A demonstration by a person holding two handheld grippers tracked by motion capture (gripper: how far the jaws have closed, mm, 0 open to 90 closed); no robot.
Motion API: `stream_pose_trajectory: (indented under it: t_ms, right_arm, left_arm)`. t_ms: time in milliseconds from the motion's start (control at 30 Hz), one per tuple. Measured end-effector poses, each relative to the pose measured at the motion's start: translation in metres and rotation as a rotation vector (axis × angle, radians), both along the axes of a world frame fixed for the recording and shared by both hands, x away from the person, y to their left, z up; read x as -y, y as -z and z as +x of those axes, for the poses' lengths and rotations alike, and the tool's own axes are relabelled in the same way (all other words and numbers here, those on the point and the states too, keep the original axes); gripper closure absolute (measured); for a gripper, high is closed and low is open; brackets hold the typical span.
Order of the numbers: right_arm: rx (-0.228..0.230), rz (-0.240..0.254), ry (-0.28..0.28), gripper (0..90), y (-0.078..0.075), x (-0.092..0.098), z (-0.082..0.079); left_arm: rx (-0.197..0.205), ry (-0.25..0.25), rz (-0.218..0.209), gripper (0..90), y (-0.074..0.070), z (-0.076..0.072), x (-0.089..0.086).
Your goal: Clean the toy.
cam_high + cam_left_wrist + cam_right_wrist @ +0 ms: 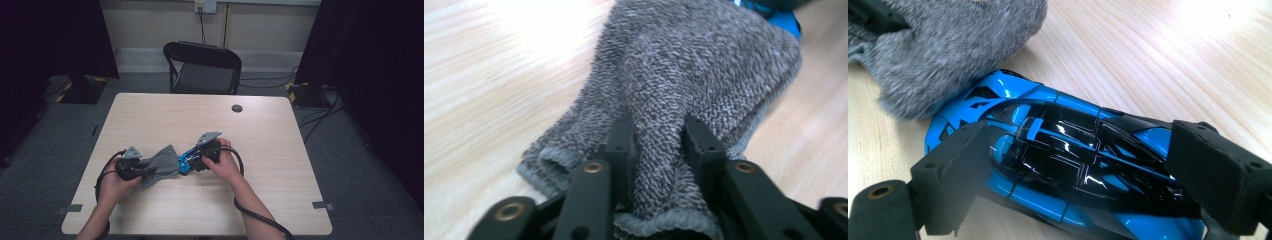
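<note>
1. The bench [150, 115] is made of light wood, and most of its top is bare.
2. A black folding chair [205, 67] stands behind the far edge of the bench. It is well away from the hands.
3. A small dark round cap [237, 108] sits in the bench top near the far edge, well apart from the work.
4. Black cables trail from both tools across the near part of the bench.
5. The grey knitted sock [162, 165] lies on the bench, near the front and a bit left of the middle.
6. The blue and black toy car [188, 161] lies just to the right of the sock. Its front end touches the sock, which covers a little of it.
7. In the high view, the car's long side runs across the bench from left to right, tilted a little. Its nose points left, toward the sock.
8. The sock also lies longways from left to right. Its open cuff is at the left tool and its wider end is at the car.
9. The left tool [658, 145] is pressed together on a fold of the sock near the cuff.
10. The right tool [1073, 165] is spread wide around the car, with one pad against each side, and it is pinching the car
</note>
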State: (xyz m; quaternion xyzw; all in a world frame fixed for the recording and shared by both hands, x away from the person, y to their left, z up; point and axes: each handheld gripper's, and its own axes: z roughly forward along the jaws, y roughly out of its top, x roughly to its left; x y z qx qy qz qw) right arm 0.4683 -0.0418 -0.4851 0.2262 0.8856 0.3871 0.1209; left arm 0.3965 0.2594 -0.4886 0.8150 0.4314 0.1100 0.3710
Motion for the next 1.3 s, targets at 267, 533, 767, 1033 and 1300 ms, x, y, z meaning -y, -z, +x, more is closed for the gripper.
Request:
stream_pose_trajectory:
  t_ms: [267, 533, 767, 1033, 1300]
  right_arm:
    - [-0.001, -0.001, 0.0, 10.3, 0.0, 0.0, 0.0]
    - [-0.004, -0.004, 0.001, 10.3, 0.0, 0.0, 0.0]
    - [-0.005, -0.005, 0.001, 10.3, -0.001, -0.001, 0.0]
    - [-0.007, -0.011, 0.002, 10.4, -0.001, -0.001, 0.001]
    - [-0.007, -0.011, 0.003, 10.4, -0.001, -0.001, 0.0]
  left_arm:
    - [-0.027, -0.08, -0.01, 72.0, -0.006, -0.001, -0.016]
    - [-0.022, 0.056, -0.103, 72.8, -0.027, -0.016, -0.002]
    - [-0.073, 0.331, -0.133, 73.1, -0.029, -0.031, 0.037]
    - [-0.155, 0.413, -0.021, 72.8, -0.013, -0.035, 0.063]
    - [-0.141, 0.271, 0.014, 72.8, -0.013, -0.022, 0.039]
